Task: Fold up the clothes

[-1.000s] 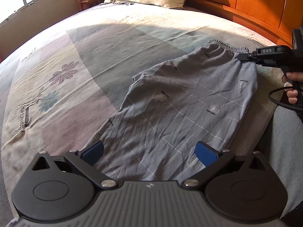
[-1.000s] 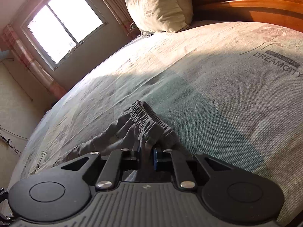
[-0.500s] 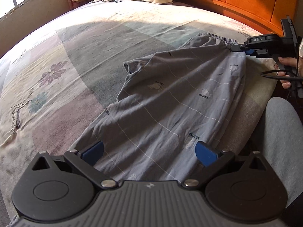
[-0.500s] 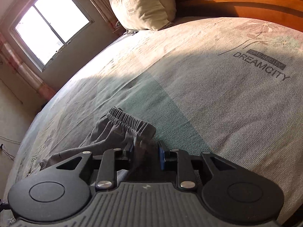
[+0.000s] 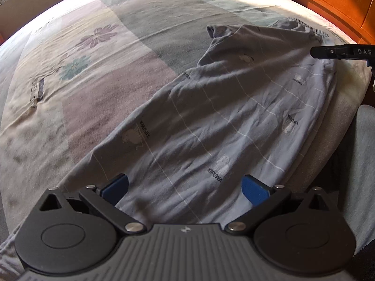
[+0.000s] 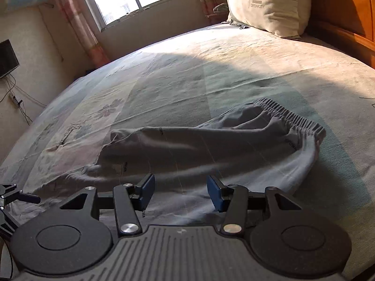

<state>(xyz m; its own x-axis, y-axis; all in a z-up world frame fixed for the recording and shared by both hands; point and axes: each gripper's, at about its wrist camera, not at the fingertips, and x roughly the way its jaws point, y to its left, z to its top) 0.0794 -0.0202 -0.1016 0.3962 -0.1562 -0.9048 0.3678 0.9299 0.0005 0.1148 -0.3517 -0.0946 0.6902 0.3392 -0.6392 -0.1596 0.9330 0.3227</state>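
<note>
With the trousers (image 5: 234, 117) flat mid-frame, our left gripper (image 5: 185, 187) spread wide and right gripper (image 6: 181, 190) opening empty, we should grasp the hem squarely before folding.

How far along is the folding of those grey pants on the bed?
Early. The grey pants lie spread along the bed, seemingly doubled leg over leg, elastic waistband toward the headboard. The right gripper is opening with nothing pinched; the left gripper hangs open above the leg end. Folding them shorter is all left.
</note>
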